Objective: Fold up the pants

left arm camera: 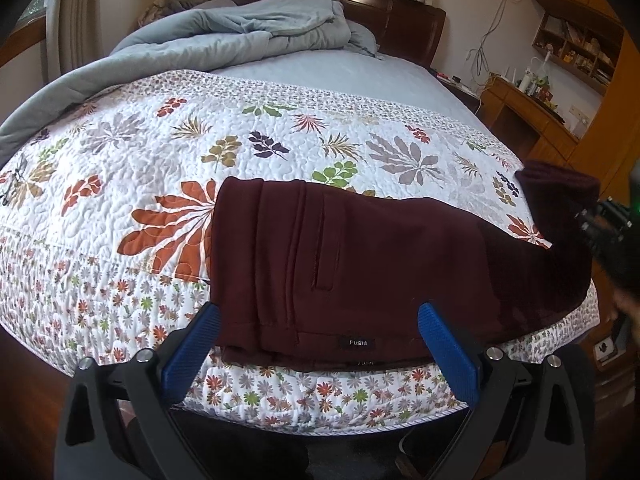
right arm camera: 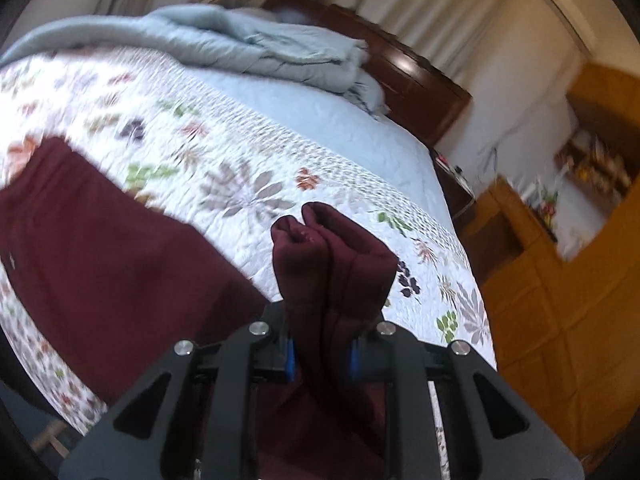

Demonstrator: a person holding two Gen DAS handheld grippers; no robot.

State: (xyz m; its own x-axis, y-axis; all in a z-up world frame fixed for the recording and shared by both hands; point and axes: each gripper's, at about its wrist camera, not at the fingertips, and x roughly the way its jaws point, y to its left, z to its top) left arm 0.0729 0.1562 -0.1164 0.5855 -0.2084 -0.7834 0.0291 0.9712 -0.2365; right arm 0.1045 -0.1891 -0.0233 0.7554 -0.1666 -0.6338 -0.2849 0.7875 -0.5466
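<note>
Maroon pants (left arm camera: 360, 256) spread lengthwise across floral quilt (left arm camera: 160, 152) near bed's foot edge, waistband with small black label nearest, leg cuffs (right arm camera: 332, 252) bunched together and lifted at right end.

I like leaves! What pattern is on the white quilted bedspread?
Colourful leaves and small flowers on the white quilted bedspread, clearest in the left wrist view.

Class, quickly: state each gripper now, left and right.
Left gripper: open, over the pants' waistband.
Right gripper: closed on the pants' leg ends.
</note>
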